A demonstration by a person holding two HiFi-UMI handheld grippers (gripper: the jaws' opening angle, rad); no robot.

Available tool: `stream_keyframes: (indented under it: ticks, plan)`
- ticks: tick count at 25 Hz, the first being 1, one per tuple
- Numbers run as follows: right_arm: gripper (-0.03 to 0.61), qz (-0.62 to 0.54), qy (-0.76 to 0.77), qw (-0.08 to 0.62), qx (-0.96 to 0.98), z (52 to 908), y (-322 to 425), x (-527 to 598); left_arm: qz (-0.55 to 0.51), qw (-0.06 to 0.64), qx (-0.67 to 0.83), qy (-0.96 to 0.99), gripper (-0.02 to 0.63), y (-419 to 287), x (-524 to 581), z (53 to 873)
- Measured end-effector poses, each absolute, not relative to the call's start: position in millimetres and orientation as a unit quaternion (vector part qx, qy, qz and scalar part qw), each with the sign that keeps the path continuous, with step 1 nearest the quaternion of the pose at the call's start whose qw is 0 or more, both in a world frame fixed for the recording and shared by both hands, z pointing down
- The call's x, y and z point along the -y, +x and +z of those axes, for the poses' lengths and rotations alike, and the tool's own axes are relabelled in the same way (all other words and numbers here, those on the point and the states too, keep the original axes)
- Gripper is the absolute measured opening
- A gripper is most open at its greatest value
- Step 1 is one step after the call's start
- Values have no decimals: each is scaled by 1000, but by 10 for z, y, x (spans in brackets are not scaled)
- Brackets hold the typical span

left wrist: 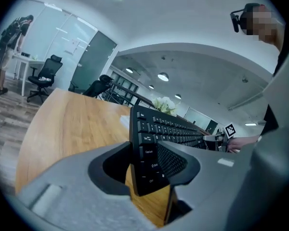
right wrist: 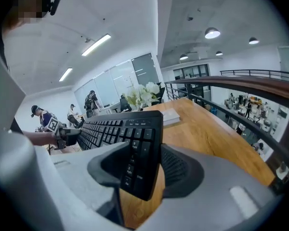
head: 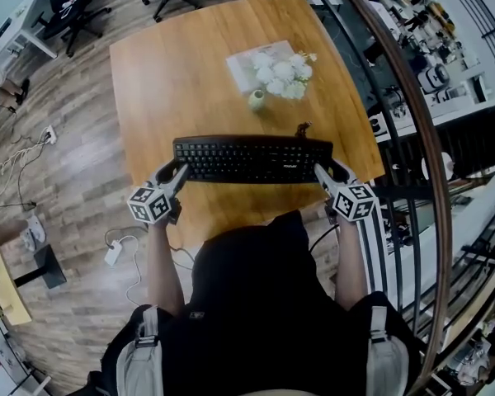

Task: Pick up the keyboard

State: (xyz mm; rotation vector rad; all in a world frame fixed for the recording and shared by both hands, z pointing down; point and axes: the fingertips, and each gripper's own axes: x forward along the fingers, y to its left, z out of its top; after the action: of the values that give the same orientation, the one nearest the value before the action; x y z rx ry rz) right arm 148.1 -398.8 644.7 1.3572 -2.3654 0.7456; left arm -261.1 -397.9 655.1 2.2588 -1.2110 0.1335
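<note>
A black keyboard (head: pixel 252 160) hangs level above the wooden table (head: pixel 173 73), held at both ends. My left gripper (head: pixel 176 174) is shut on its left end; in the left gripper view the keyboard (left wrist: pixel 151 141) sits clamped between the grey jaws of the left gripper (left wrist: pixel 147 167). My right gripper (head: pixel 322 172) is shut on the right end, and the right gripper view shows the keyboard (right wrist: pixel 130 138) edge pinched in the right gripper (right wrist: pixel 142 172). The table surface shows below the keyboard in both gripper views.
A white flower bunch in a small vase (head: pixel 282 75) stands on a pale mat (head: pixel 260 60) behind the keyboard. A curved railing (head: pixel 412 114) runs along the table's right side. Office chairs (head: pixel 74 7) stand on the floor at the far left.
</note>
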Motion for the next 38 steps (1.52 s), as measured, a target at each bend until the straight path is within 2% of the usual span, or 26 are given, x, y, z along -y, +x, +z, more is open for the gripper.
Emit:
stream_keyframes:
  ticks: [5,14,28,38]
  plan:
    - [198,227,474,143,838,6052,1402,4068,28,242,461,853,178,-2697,4018,6114]
    - [201,170,479,143,850,5500,1459,4079,-2,213,461,862,178,-2627,3977,5726]
    - [201,155,463,142,861,5305,1339,4039,5,162,477,864,178,-2750,3957,5311]
    - [199,146,475,136,857,5232,1392,4011,-5,165,468,868,178,-2698,3990,5277]
